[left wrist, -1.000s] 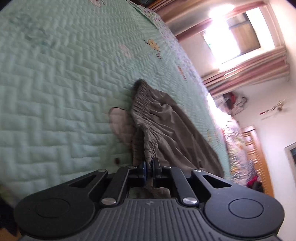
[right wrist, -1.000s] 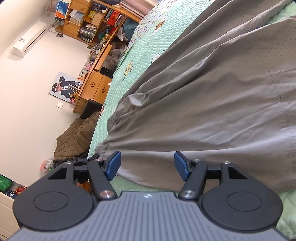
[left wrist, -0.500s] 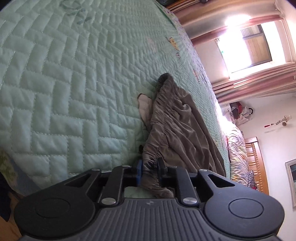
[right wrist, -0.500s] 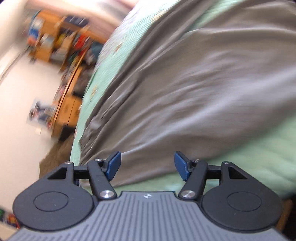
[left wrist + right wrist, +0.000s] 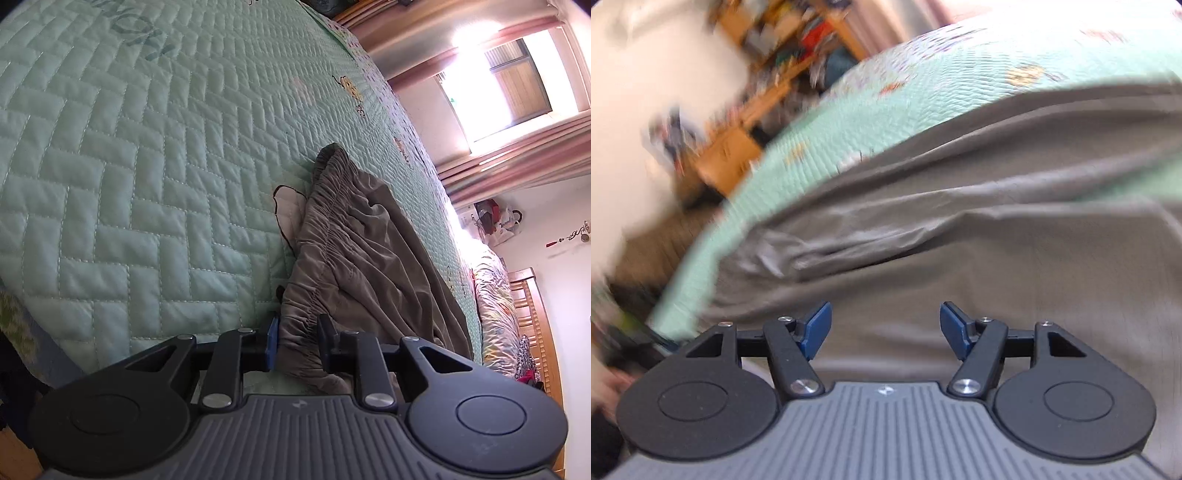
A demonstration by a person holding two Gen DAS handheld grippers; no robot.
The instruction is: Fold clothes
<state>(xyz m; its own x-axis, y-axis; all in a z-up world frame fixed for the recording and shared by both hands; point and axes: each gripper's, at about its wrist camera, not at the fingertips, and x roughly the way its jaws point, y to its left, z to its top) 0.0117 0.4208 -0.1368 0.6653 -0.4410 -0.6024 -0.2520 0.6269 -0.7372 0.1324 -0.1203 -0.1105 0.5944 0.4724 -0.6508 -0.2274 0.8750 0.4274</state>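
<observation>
Left wrist view shows the grey trousers (image 5: 354, 236) lying crumpled on the green quilted bed (image 5: 147, 147). The left gripper (image 5: 297, 341) has its jaws closing, with the gathered waistband between them. Right wrist view, blurred, shows the right gripper (image 5: 885, 330) with jaws wide apart, holding nothing, above the trousers' cloth (image 5: 997, 221).

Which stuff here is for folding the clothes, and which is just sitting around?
For the job:
grey-brown trousers, left gripper with the gathered waistband between its closing jaws, right gripper open over the cloth.

Just there:
green quilt, window, curtains, wooden shelves, blurred.
</observation>
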